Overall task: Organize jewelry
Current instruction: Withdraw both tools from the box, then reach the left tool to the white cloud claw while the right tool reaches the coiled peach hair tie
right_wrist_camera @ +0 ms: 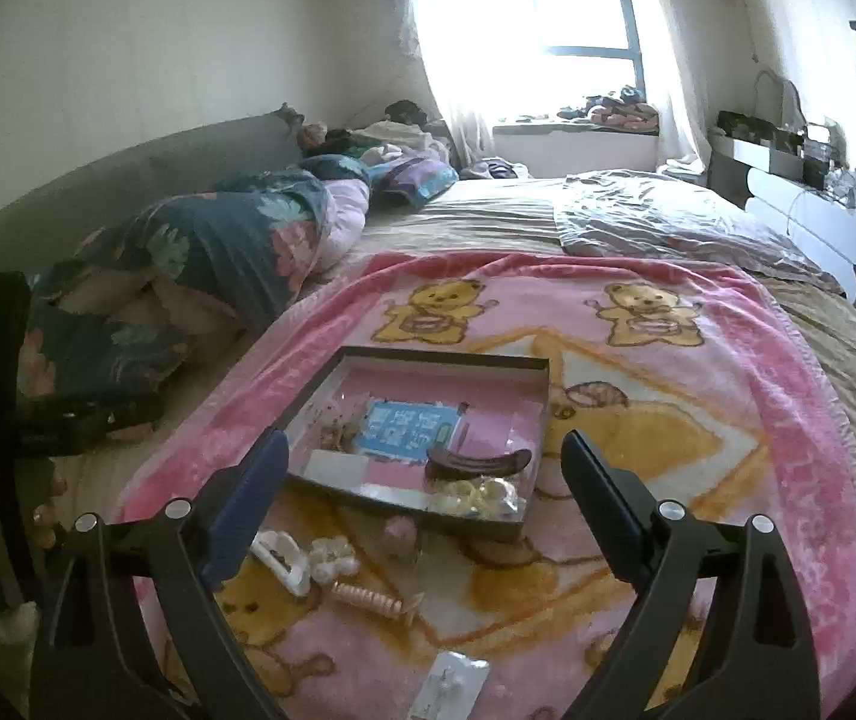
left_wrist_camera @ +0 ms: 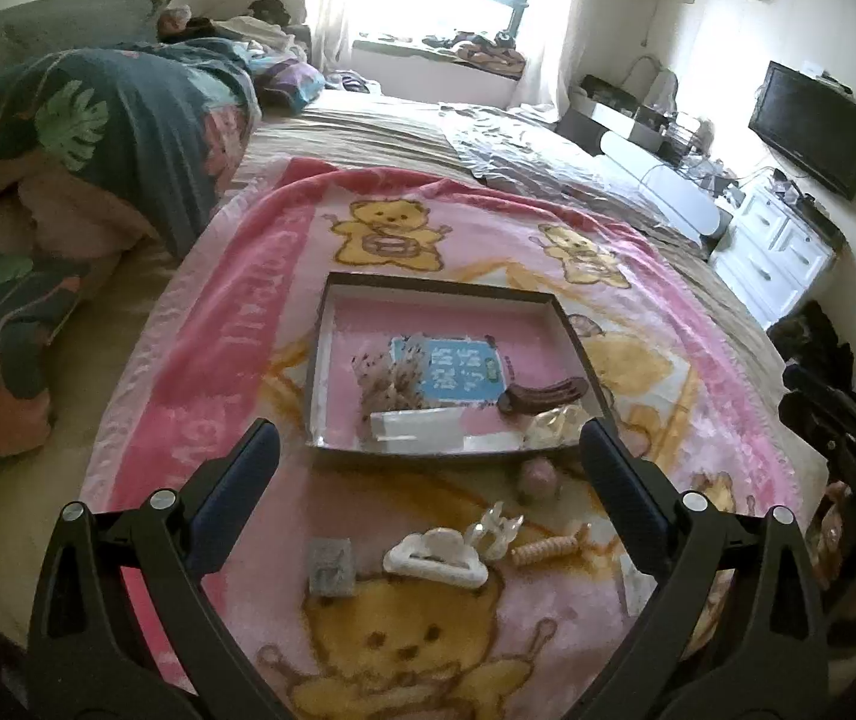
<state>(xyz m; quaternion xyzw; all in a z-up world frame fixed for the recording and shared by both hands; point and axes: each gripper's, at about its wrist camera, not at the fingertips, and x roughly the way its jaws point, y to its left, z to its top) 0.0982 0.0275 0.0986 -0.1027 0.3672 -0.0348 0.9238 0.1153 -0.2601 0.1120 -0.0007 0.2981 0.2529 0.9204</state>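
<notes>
A shallow dark-rimmed box (left_wrist_camera: 320, 324) (right_wrist_camera: 538, 414) with a pink floor lies on the pink bear blanket. Inside it lie a blue card (left_wrist_camera: 457, 369) (right_wrist_camera: 407, 429), a brown hair clip (left_wrist_camera: 541, 396) (right_wrist_camera: 478, 462), pale pearly pieces (left_wrist_camera: 556, 423) (right_wrist_camera: 481, 495) and white cards. In front of the box, on the blanket, lie a white claw clip (left_wrist_camera: 433, 558) (right_wrist_camera: 281, 561), a clear flower clip (left_wrist_camera: 496, 531) (right_wrist_camera: 335, 558), a peach spiral clip (left_wrist_camera: 547, 549) (right_wrist_camera: 371, 597), a small pink piece (left_wrist_camera: 538, 477) (right_wrist_camera: 401, 534) and a grey packet (left_wrist_camera: 329, 567). My left gripper (left_wrist_camera: 430, 450) and right gripper (right_wrist_camera: 422, 462) both hover open and hold nothing.
The blanket (left_wrist_camera: 200, 396) covers a wide bed with a floral quilt (left_wrist_camera: 98, 138) heaped at the left. A small packet (right_wrist_camera: 448, 684) lies near the front edge. White drawers (left_wrist_camera: 775, 252) and a wall TV (left_wrist_camera: 814, 126) stand to the right. The other handheld tool (right_wrist_camera: 2, 372) shows at far left.
</notes>
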